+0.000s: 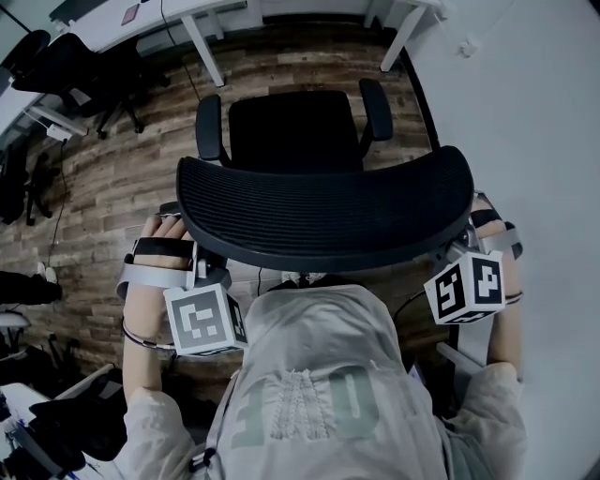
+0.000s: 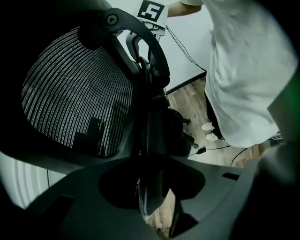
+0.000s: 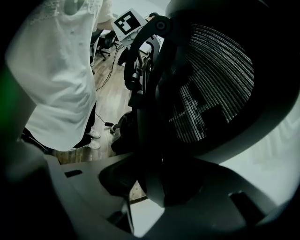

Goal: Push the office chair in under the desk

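A black office chair faces away from me, its mesh backrest just below my head and its seat beyond. The white desk runs along the far edge of the head view. My left gripper is at the backrest's left end and my right gripper at its right end. In each gripper view the backrest's hard rim stands between the jaws. A strip of floor shows beside the rim on the person's side, so the jaws stand open around it.
More dark office chairs stand at the far left by another desk. A white wall rises close on the right. White desk legs flank the gap ahead of the chair. Cables lie on the wood floor.
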